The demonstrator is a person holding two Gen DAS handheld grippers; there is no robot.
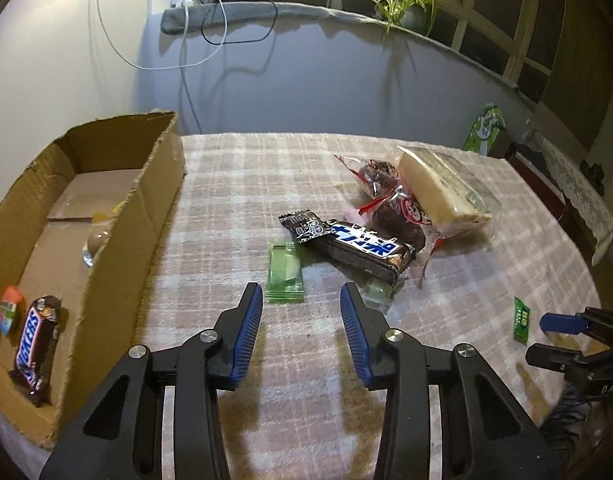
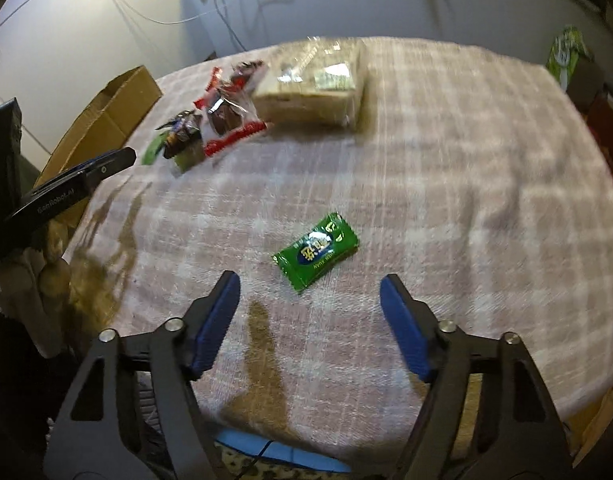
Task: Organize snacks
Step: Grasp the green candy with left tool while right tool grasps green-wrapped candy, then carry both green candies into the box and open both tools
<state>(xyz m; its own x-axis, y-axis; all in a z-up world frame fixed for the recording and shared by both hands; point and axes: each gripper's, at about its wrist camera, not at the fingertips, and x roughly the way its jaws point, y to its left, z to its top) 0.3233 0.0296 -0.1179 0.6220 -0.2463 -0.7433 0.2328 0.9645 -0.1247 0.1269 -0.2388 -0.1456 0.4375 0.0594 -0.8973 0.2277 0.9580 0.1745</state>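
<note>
Both grippers, left [image 1: 301,300] and right [image 2: 310,292], hover with jaws spread and empty, a Snickers [image 1: 35,342] already in the box [image 1: 118,240] while the green candy [image 2: 316,250] and pile [image 1: 370,220] wait on the table [image 1: 466,300].

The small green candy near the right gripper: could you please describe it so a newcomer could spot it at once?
On the plaid tablecloth, look away from the snack pile beside the cardboard box, to the open cloth just ahead of the right gripper. The green candy lies alone there, apart from everything, in a bright green wrapper with a blue-and-white label.
</note>
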